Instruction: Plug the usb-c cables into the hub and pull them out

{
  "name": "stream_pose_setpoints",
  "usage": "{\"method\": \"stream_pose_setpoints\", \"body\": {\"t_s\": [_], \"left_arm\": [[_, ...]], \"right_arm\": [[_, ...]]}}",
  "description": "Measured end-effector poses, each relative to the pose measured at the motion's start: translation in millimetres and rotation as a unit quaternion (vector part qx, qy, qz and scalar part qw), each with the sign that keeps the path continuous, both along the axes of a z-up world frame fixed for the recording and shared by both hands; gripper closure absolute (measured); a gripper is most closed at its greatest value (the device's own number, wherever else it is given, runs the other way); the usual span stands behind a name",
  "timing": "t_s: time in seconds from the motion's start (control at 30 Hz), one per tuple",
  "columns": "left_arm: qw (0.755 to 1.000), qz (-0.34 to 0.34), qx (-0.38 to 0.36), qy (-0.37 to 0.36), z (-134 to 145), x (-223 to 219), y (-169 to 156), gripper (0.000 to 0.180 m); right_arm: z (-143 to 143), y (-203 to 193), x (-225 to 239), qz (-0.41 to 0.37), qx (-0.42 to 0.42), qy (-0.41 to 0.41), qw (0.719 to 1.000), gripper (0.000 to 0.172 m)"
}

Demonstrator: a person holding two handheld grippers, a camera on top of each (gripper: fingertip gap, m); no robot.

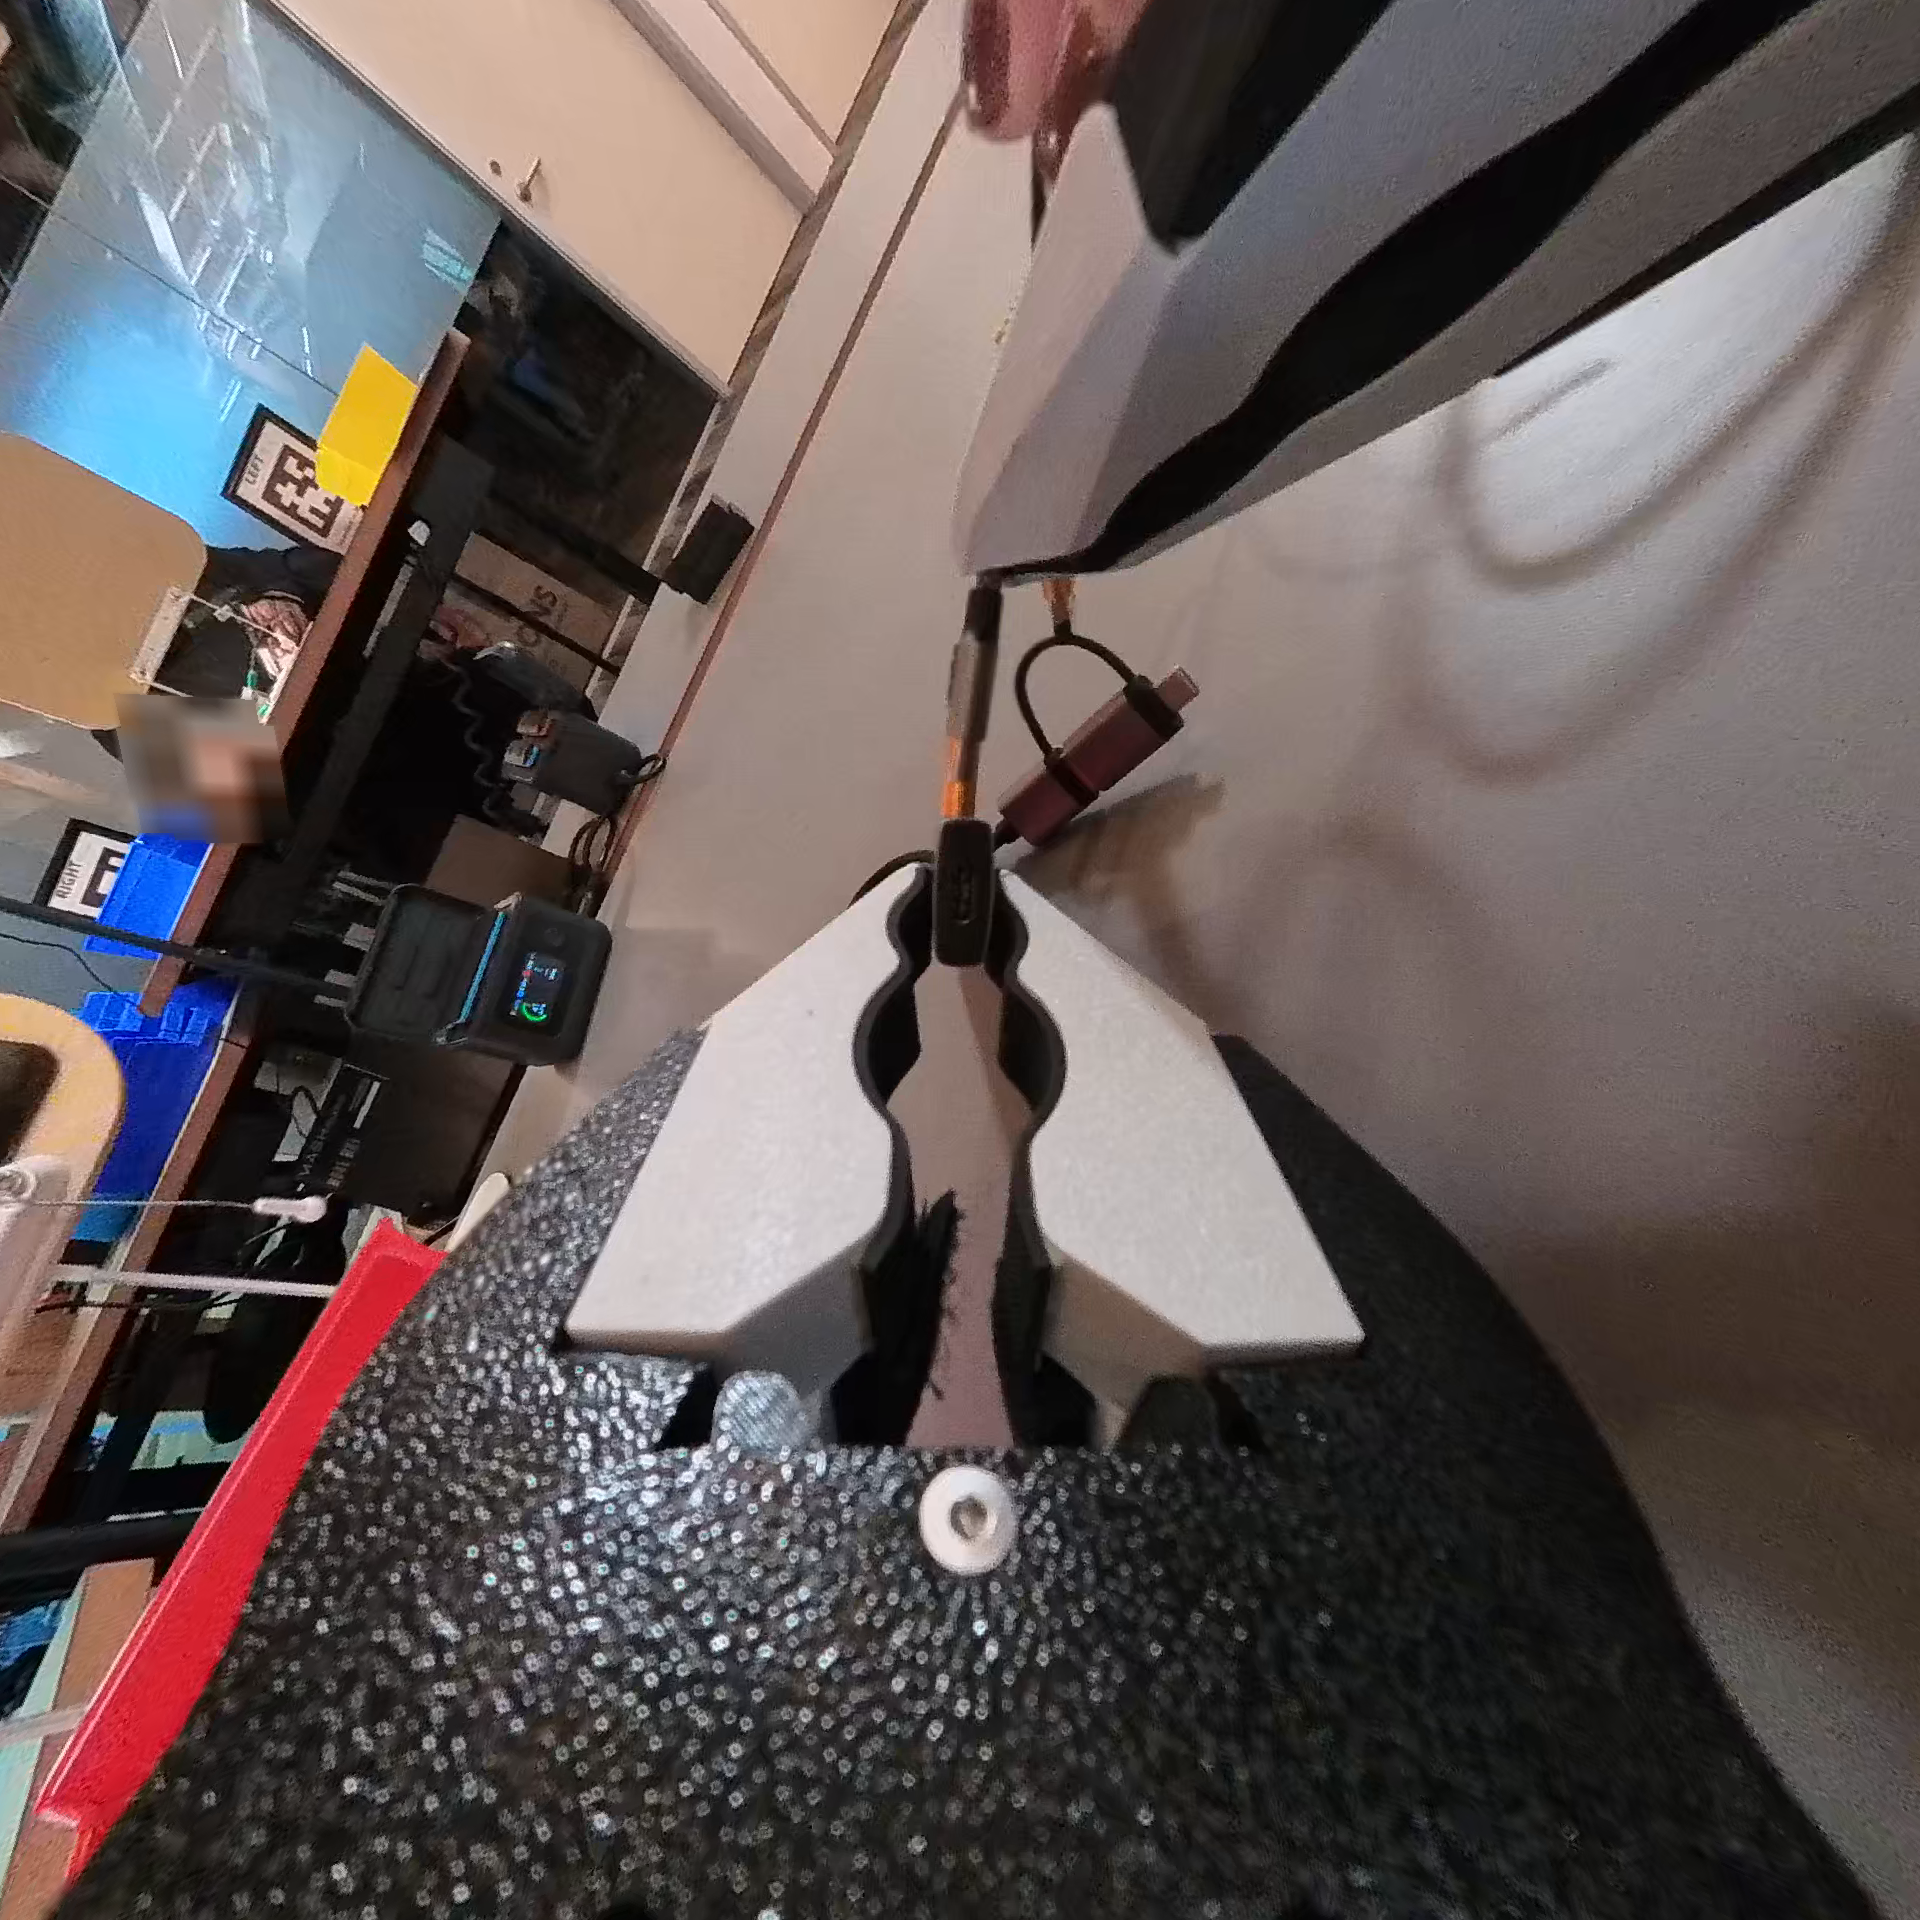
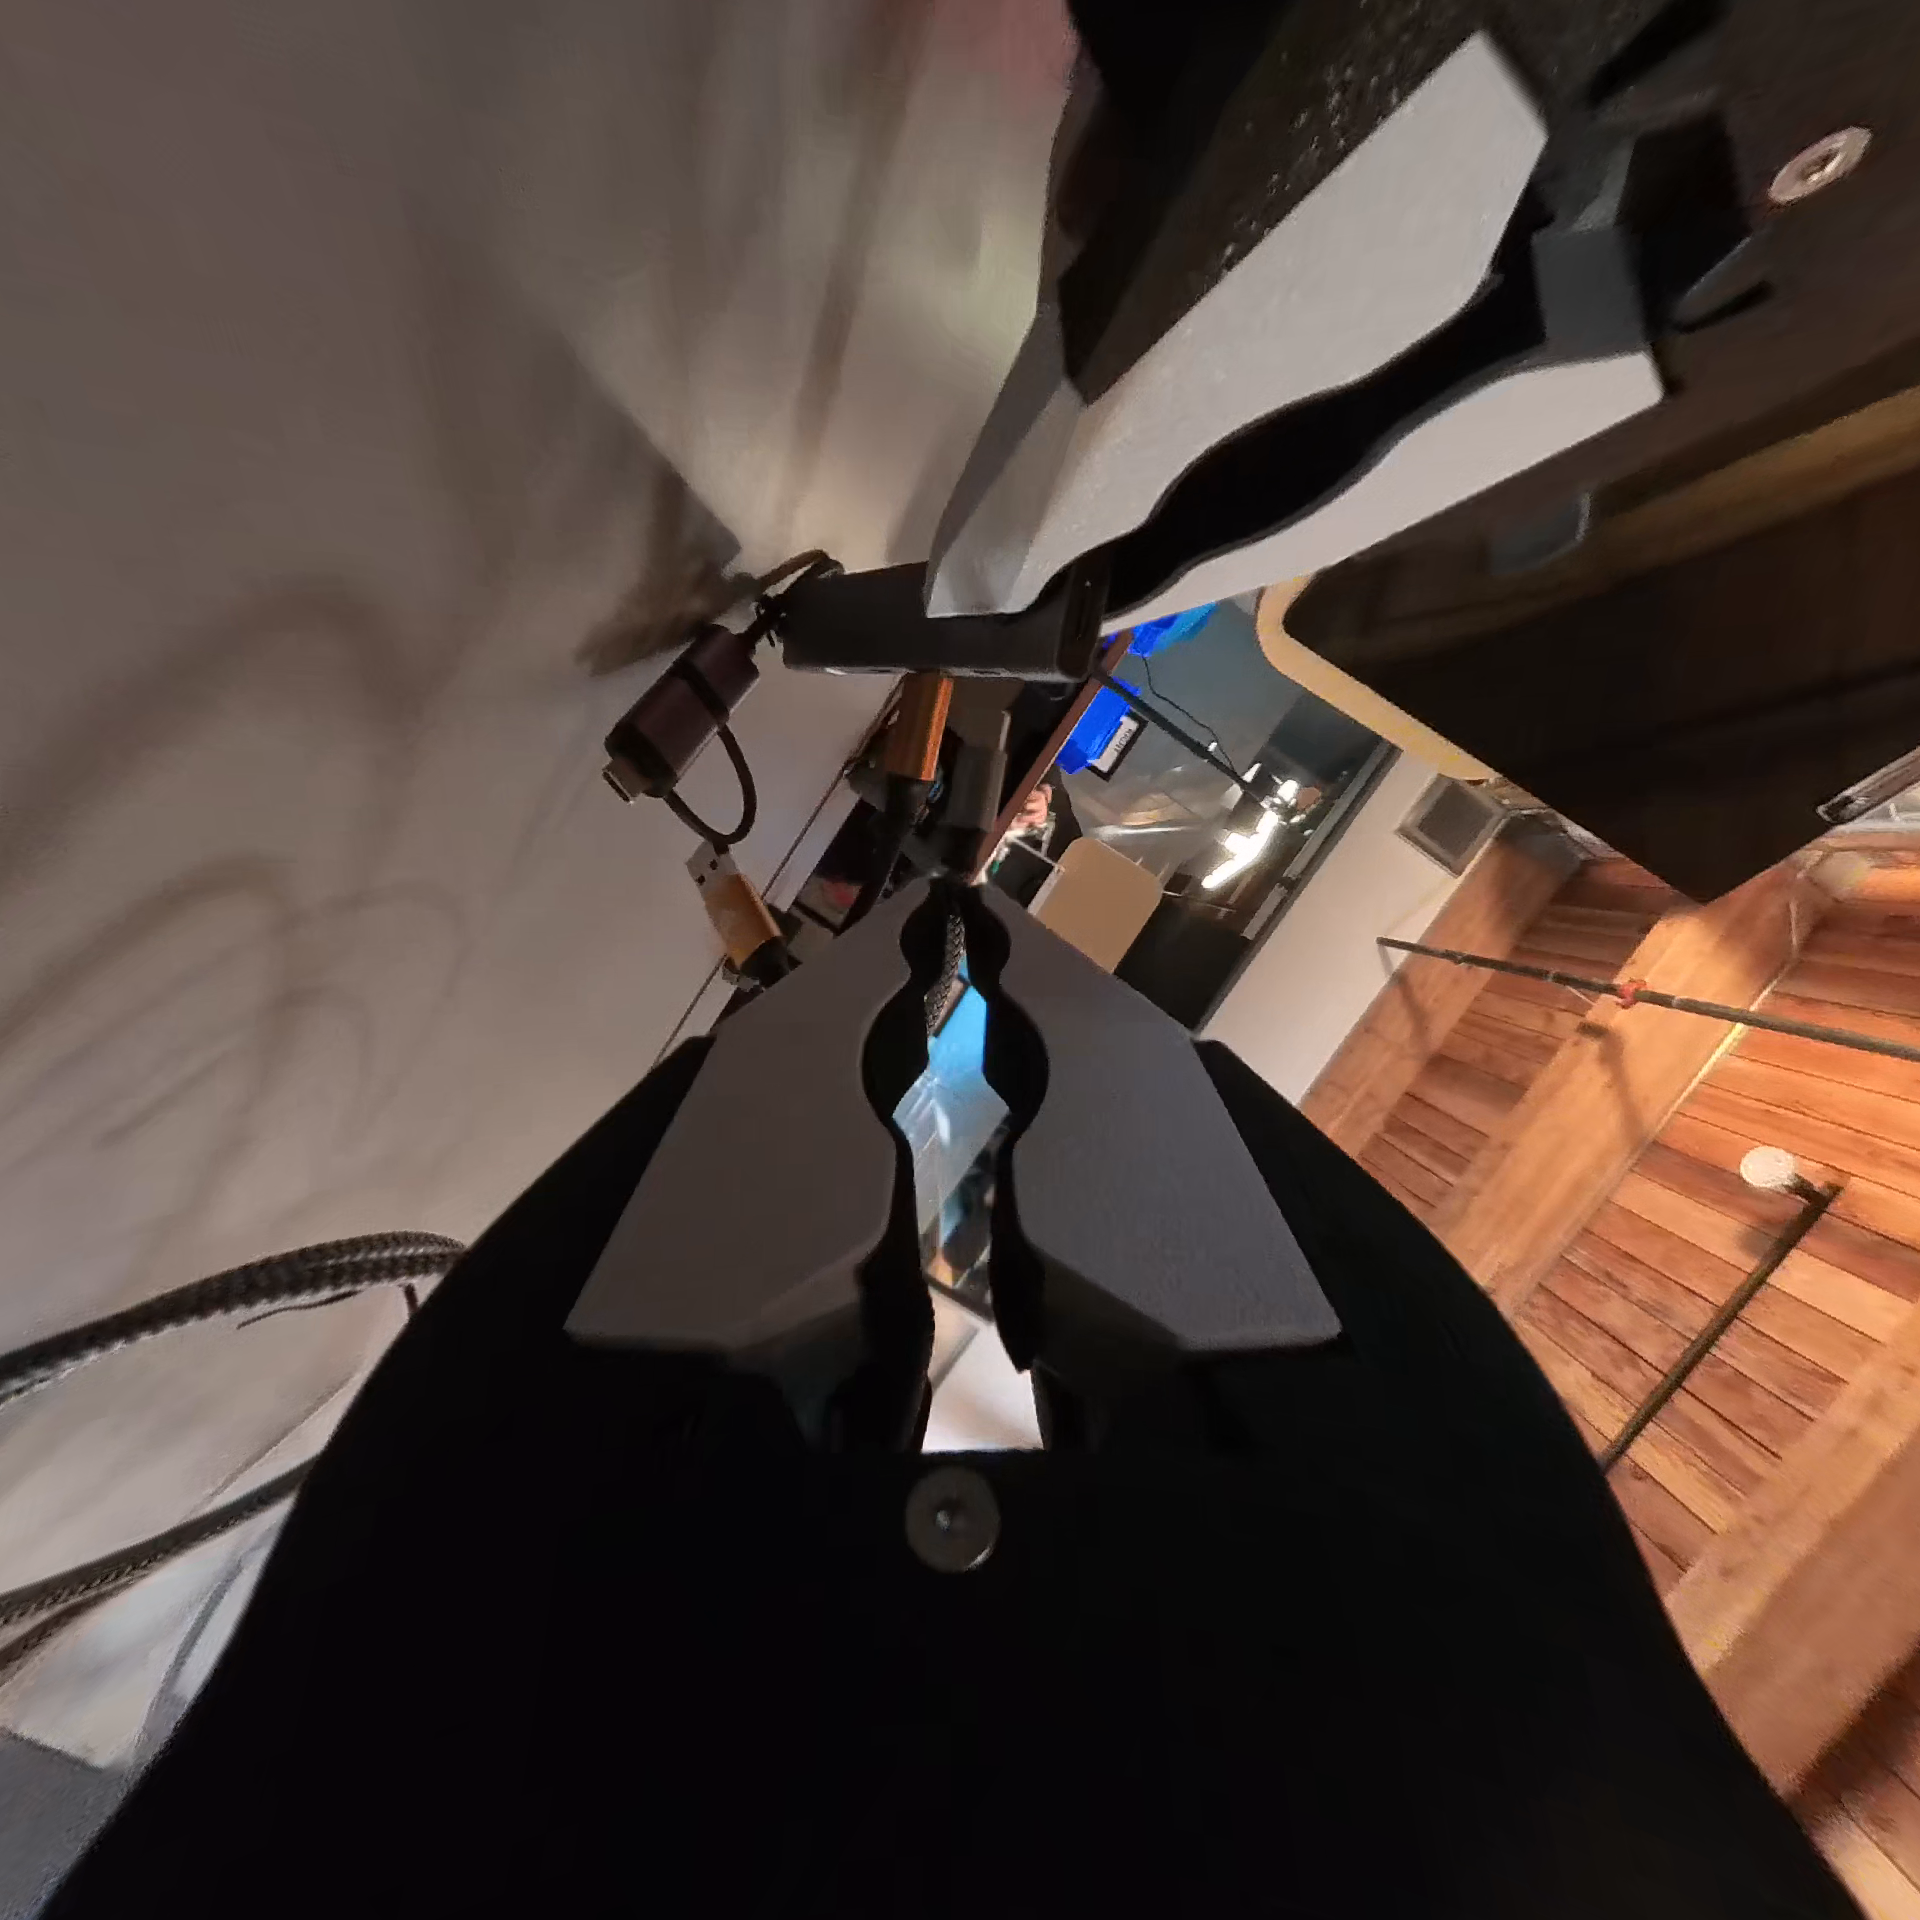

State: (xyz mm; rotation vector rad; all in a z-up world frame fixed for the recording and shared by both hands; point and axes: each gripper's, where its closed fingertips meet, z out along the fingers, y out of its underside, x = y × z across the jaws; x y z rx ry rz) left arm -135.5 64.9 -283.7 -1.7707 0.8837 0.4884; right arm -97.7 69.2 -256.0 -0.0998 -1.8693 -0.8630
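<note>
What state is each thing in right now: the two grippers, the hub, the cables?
Left gripper: shut on the hub.
Hub: black, lifted off the table, two plugs in its side.
Right gripper: shut on a braided cable.
Braided cable: clamped just behind its plug.
Orange plug: in the hub.
Grey plug: in the hub.
Maroon adapter: dangling, unplugged.

The hub [image 2: 914,629] is dark grey, and the two plugs under it are one orange [image 2: 923,727] and one grey [image 2: 977,774], while the cable [image 2: 940,987] running from them is braided in black and grey. The dangling adapter [image 1: 1091,764] is maroon with a black loop, and a loose plug [image 2: 743,920] shows gold. Both grippers have pale grey fingers [image 1: 769,1122] with black pads on speckled black bodies; the table [image 1: 1558,935] is off-white.
</note>
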Motion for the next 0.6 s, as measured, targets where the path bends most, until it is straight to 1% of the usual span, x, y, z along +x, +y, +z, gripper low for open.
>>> {"method": "stream_pose_setpoints", "body": {"t_s": [0.17, 0.27, 0.47, 0.6], "left_arm": [[1.0, -0.003, -0.001, -0.008, 1.7, 1.1, -0.3, 0.173], [1.0, -0.003, -0.001, -0.013, 2.6, 1.4, -0.5, 0.173], [0.999, -0.002, -0.005, -0.046, 5.8, -0.3, -0.8, 0.173], [0.999, -0.007, -0.005, -0.044, 5.8, 0.1, -0.6, 0.173]], "right_arm": [[2.1, -0.3, -3.2, 0.01, 0.011, 0.01, 1.0, 0.171], [1.4, 0.6, -5.9, 0.021, 0.031, 0.008, 0.999, 0.171], [-0.4, -2.6, -7.8, 0.048, 0.04, 0.005, 0.998, 0.171], [0.6, -1.5, -9.7, 0.054, 0.053, 0.003, 0.997, 0.171]]}}
